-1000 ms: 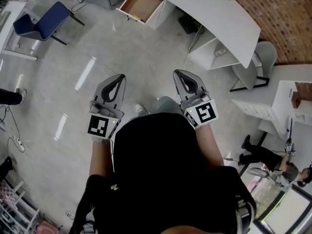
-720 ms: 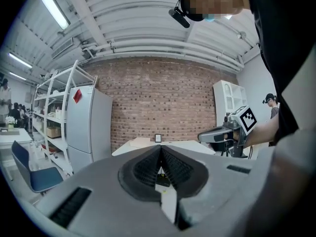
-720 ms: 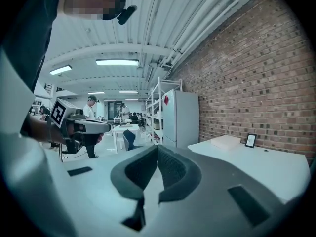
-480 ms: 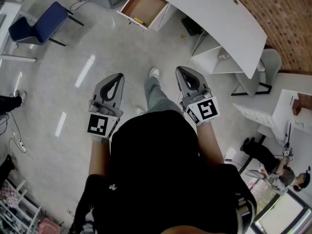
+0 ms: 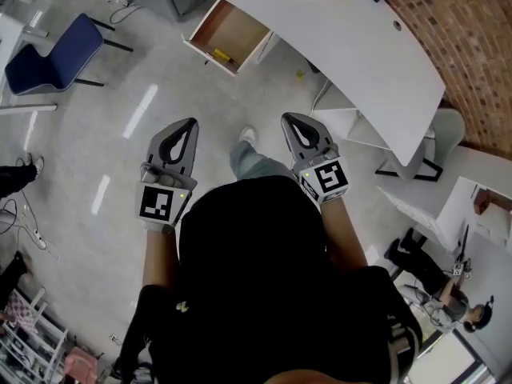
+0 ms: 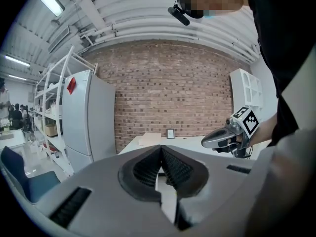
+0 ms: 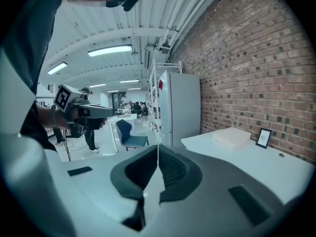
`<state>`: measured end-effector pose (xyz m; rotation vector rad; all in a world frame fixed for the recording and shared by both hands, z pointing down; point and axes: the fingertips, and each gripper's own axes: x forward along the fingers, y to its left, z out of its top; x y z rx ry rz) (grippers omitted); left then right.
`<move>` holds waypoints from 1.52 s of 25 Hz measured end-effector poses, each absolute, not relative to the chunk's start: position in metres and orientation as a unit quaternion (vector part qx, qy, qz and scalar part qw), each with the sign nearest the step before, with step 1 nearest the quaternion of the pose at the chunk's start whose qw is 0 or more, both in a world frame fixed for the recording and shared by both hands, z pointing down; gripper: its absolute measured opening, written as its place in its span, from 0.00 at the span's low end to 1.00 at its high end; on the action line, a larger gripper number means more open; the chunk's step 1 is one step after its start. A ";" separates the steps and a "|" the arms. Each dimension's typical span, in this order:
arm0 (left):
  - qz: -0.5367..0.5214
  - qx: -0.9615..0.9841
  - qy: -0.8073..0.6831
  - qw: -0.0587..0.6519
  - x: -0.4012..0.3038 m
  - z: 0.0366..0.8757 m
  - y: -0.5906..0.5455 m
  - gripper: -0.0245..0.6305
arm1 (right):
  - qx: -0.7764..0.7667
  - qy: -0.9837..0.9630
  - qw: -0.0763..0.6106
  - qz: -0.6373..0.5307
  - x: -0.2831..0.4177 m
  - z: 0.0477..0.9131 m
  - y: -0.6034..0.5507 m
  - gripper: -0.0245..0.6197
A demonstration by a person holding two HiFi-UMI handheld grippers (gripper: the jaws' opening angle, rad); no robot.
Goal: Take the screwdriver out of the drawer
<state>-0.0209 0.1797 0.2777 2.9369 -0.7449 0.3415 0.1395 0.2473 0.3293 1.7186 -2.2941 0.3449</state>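
The open wooden drawer [image 5: 230,34] juts out from the left end of the white desk [image 5: 352,38], far ahead in the head view. A yellow-handled screwdriver [image 5: 222,55] lies inside it near the front edge. My left gripper [image 5: 190,123] and right gripper [image 5: 289,119] are held side by side at waist height, both pointing toward the desk and well short of the drawer. Each has its jaws closed tip to tip with nothing between them: the left gripper [image 6: 160,147] in its own view, the right gripper [image 7: 158,146] in its own.
A blue chair [image 5: 52,53] stands on the floor at the left. A grey fridge [image 6: 86,120] stands left of the desk. A flat box [image 7: 232,136] and a small picture frame [image 7: 263,138] rest on the desk. People stand at the far right and left.
The person has walked toward the desk, and both grippers went along. The drawer and desk now sit lower and larger in the head view, and the screwdriver shows more clearly.
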 end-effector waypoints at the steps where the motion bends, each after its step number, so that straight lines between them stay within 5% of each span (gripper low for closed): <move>1: 0.114 0.961 -0.247 0.047 -0.012 0.278 0.169 0.04 | 0.588 -0.789 0.127 0.125 0.148 0.333 0.237 0.05; 13: 0.136 0.953 -0.265 0.061 0.024 0.292 0.096 0.04 | 0.557 -0.791 0.170 0.188 0.177 0.391 0.147 0.06; 38: 0.178 0.947 -0.235 0.128 -0.071 0.377 -0.048 0.04 | 0.485 -0.692 0.437 0.307 0.133 0.623 -0.012 0.18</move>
